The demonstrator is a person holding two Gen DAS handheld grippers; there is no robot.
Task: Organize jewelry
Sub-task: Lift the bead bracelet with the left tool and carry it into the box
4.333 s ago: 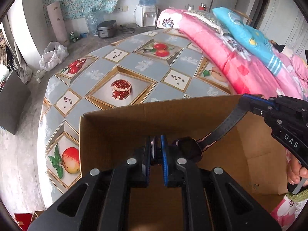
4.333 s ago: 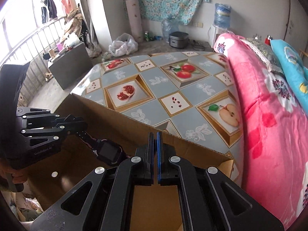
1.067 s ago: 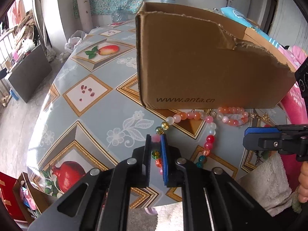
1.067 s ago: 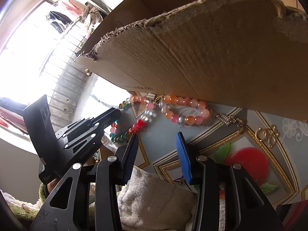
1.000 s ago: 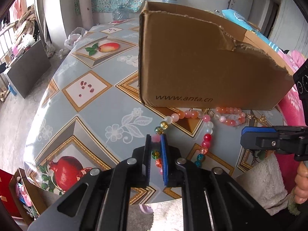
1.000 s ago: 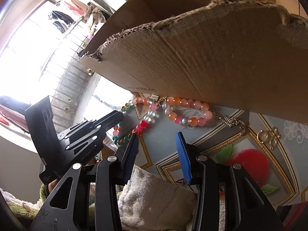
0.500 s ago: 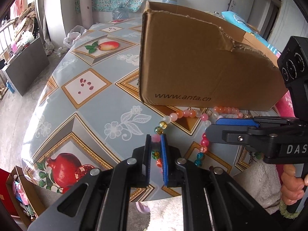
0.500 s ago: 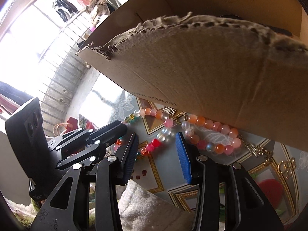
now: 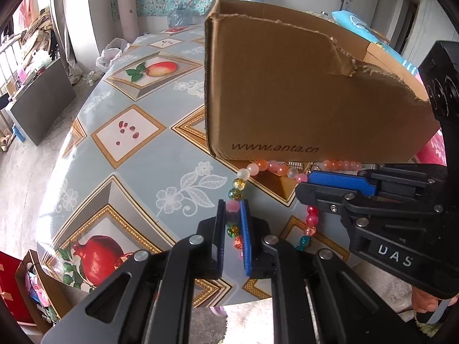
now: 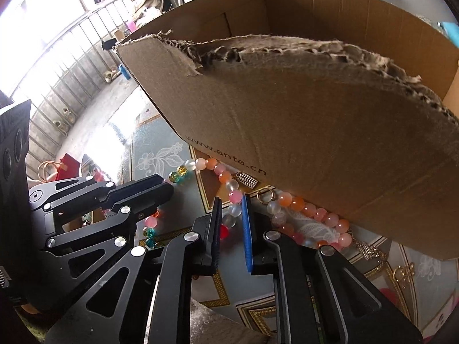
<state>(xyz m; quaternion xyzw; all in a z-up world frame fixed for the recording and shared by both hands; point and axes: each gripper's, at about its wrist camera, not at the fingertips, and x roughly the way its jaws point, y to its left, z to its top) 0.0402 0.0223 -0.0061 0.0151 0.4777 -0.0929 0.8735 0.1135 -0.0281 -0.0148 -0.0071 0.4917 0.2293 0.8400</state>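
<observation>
A long bead necklace point(image 9: 258, 169) lies on the counter point(image 9: 137, 172), right beside the front wall of the cardboard box point(image 9: 301, 91), and part of it runs under the edge of that wall. The left claw point(image 9: 233, 220) is pinched tight on the string, with a pink bead and a green bead between its flat pads. The right claw point(image 10: 232, 223) is closing now, and a few pale and pink beads sit between its pads, so it looks to be taking hold of another part of the same string. The beads are round, shiny and hard, so they may slip out of a flat pad. The string is soft and floppy. It will sag and swing between the two claws when it goes up. It does not look heavy. It is best to pinch across the string so a bead sits in the middle of the pads, as both claws do now. A hard pull could snap the thread. Small gold bits point(image 10: 401, 275) lie on the counter near the box too.
</observation>
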